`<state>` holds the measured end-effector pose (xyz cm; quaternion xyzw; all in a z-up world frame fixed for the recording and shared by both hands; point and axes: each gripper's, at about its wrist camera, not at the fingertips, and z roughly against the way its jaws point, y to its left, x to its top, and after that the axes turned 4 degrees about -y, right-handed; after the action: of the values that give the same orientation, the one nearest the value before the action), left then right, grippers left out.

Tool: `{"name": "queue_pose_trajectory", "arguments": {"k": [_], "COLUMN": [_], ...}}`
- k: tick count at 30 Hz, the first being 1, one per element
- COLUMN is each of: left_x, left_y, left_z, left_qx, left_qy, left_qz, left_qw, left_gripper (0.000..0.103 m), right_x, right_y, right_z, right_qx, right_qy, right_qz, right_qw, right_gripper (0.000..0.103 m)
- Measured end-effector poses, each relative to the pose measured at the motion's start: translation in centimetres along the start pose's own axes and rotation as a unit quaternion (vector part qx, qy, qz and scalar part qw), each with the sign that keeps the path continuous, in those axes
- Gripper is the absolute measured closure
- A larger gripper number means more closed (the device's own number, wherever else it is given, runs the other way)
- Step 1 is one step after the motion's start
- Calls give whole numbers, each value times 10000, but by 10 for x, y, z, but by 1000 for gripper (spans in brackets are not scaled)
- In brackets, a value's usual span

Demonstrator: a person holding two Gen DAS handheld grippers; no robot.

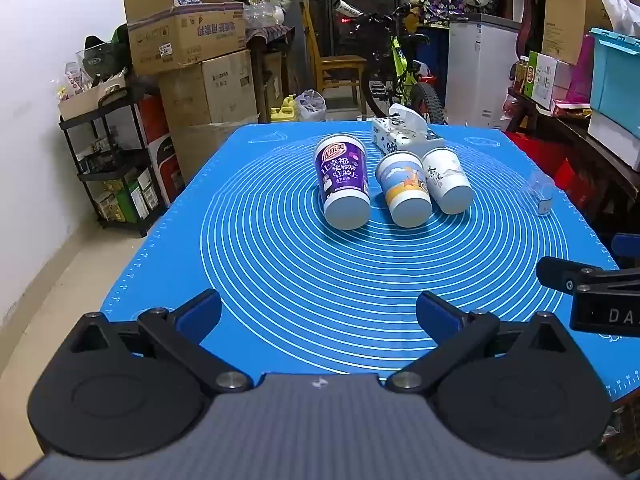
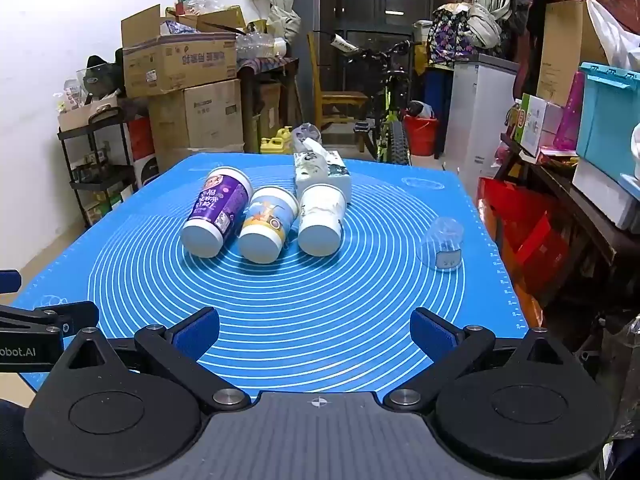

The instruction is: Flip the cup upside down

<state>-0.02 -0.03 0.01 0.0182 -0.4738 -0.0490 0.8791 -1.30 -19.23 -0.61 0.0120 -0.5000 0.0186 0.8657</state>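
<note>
Three paper cups stand upside down, bases up, side by side on the blue mat (image 1: 280, 280): a purple one (image 1: 344, 184) (image 2: 218, 212), a blue and yellow one (image 1: 405, 189) (image 2: 267, 226) and a white one (image 1: 446, 181) (image 2: 322, 220). A small clear plastic cup (image 1: 538, 194) (image 2: 443, 244) stands apart to their right, also base up. My left gripper (image 1: 319, 312) is open and empty over the near edge of the mat. My right gripper (image 2: 315, 328) is open and empty, beside the left one.
A tissue box (image 1: 404, 134) (image 2: 320, 172) lies just behind the cups. Stacked cardboard boxes (image 1: 192, 64), a black shelf cart (image 1: 116, 160), a chair and a bicycle (image 1: 396, 72) stand beyond the table. Shelves with boxes (image 2: 592, 152) run along the right side.
</note>
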Motion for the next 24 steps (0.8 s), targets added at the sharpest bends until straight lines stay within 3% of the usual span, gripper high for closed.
{"name": "queue_pose_trajectory", "arguments": {"k": [24], "left_x": [1], "left_y": [-5], "left_z": [3], "left_qx": [-95], "left_qy": [-66], "left_qz": [-98], "left_qw": [9999], "left_gripper": [1], "right_x": [-3], "right_y": [2], "right_z": [-2], "right_qx": [-27], "right_qy": [8], "right_qz": [106], "right_qw": [9999], "right_gripper": [2]}}
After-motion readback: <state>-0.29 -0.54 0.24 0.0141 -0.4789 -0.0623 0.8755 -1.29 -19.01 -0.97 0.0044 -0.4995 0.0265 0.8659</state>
